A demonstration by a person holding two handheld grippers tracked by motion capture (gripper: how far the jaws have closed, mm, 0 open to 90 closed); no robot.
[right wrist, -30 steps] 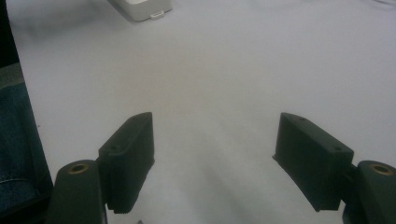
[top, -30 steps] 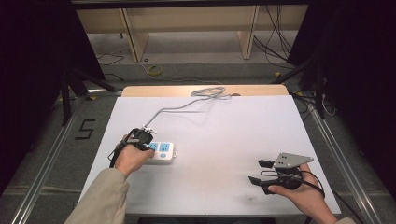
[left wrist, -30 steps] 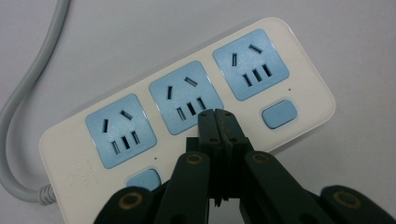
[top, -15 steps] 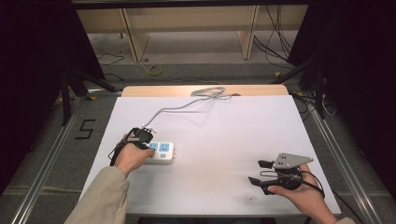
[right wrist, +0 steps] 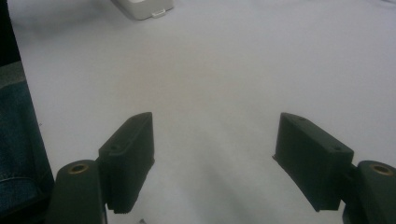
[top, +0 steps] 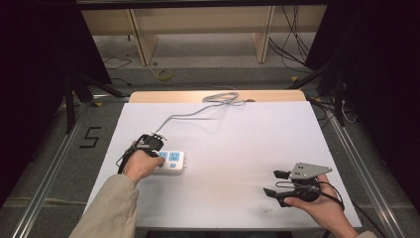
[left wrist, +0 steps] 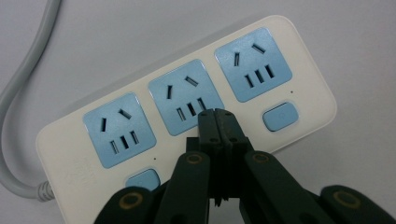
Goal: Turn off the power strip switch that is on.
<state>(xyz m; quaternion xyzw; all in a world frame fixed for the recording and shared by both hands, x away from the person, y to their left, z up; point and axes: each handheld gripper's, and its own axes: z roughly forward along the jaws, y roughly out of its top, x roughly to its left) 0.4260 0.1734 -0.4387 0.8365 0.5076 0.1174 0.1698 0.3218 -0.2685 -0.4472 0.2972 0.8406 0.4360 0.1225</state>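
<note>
black "5", apparently, on floor (top: 90, 137)

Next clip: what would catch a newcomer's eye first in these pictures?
The white power strip with three blue sockets lies on the left of the white table, and the left gripper, jaws shut, points at its middle socket. Its grey cord runs to the table's far edge. At the near right the right gripper is held open over bare tabletop.

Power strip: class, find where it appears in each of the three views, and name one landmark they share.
High view: power strip at left-centre, under the left gripper.
Left gripper view: central, behind the closed jaws.
Right gripper view: one corner at the top edge.
Shared landmark: the white table.
</note>
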